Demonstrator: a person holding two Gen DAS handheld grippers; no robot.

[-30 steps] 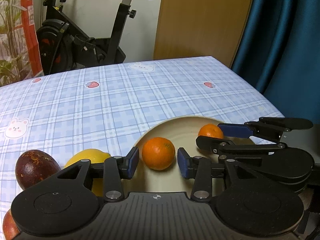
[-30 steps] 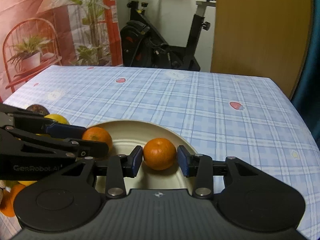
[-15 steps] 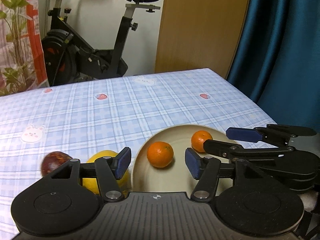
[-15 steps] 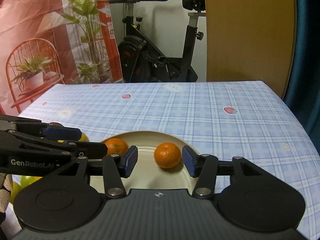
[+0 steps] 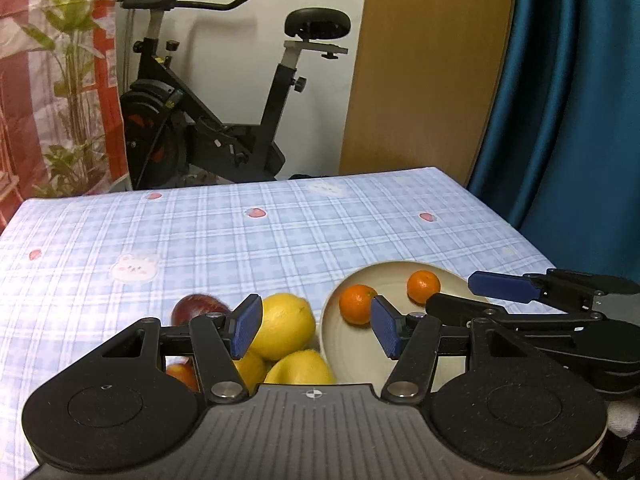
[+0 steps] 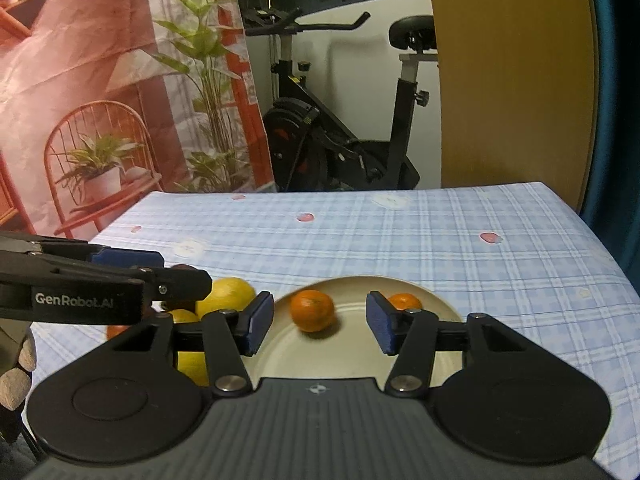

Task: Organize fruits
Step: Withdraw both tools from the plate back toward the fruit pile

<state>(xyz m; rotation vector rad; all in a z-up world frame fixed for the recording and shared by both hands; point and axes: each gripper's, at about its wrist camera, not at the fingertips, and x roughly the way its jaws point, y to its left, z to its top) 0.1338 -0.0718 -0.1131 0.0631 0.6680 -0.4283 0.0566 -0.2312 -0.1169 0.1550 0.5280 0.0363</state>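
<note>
Several fruits are only partly seen. In the left wrist view, the dark red fruit (image 5: 196, 309) is half hidden behind the left finger of the left gripper (image 5: 316, 330), and a reddish fruit (image 5: 182, 374) below it is mostly covered by the gripper's body, so its kind cannot be told. Of the lemons (image 5: 286, 326), the lower ones are cut off by the gripper body. In the right wrist view, the second orange (image 6: 405, 302) is partly masked by the blue pad of the right gripper (image 6: 320, 326), and the first orange (image 6: 313, 310) is blurred. The lemons there are largely screened by the left gripper's arm, which crosses in from the left edge. A person's fingertips (image 6: 18, 372) are glimpsed at the lower left edge, cropped by the frame.

Both grippers are held above the near edge of the table (image 5: 200, 240), tilted downward toward the plate (image 5: 348, 354). The left gripper's jaws are spread, with nothing pressed between the pads. The right gripper's jaws have just been opening and stand apart, clear of the first orange. Both oranges are seen resting on the plate, apart from each other, while the lemons and the dark red fruit lie on the checked cloth just left of the plate.
</note>
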